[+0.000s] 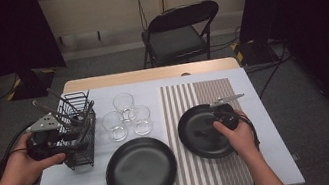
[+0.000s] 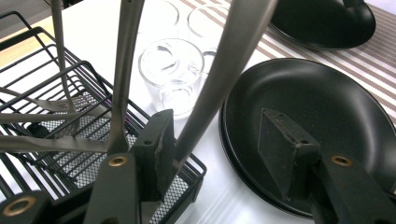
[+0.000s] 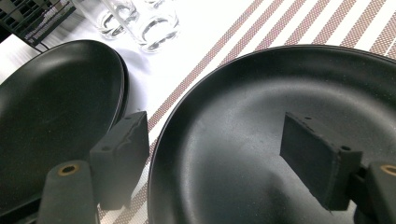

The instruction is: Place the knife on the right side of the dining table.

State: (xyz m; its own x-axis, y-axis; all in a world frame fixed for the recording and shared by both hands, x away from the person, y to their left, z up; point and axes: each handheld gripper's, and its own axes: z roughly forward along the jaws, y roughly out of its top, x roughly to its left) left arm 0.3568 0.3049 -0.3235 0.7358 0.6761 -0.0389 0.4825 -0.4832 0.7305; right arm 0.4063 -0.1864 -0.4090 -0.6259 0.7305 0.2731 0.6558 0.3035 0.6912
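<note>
My left gripper (image 1: 70, 139) reaches into a black wire basket (image 1: 83, 151) at the table's left, which holds several metal utensils. In the left gripper view its jaws (image 2: 217, 126) stand apart around a slanted steel utensil handle (image 2: 224, 70). The handle leans on the left jaw, and the right jaw is clear of it. My right gripper (image 1: 214, 125) hovers over a black plate (image 1: 194, 143) on the striped mat (image 1: 208, 90). Its jaws (image 3: 217, 135) are open and straddle that plate's rim (image 3: 187, 107), one outside and one inside.
A second black plate (image 1: 141, 171) lies at the front middle of the white table cover. Three clear glasses (image 1: 126, 116) stand grouped behind it, right of the basket. A black folding chair (image 1: 182, 31) stands beyond the table's far edge.
</note>
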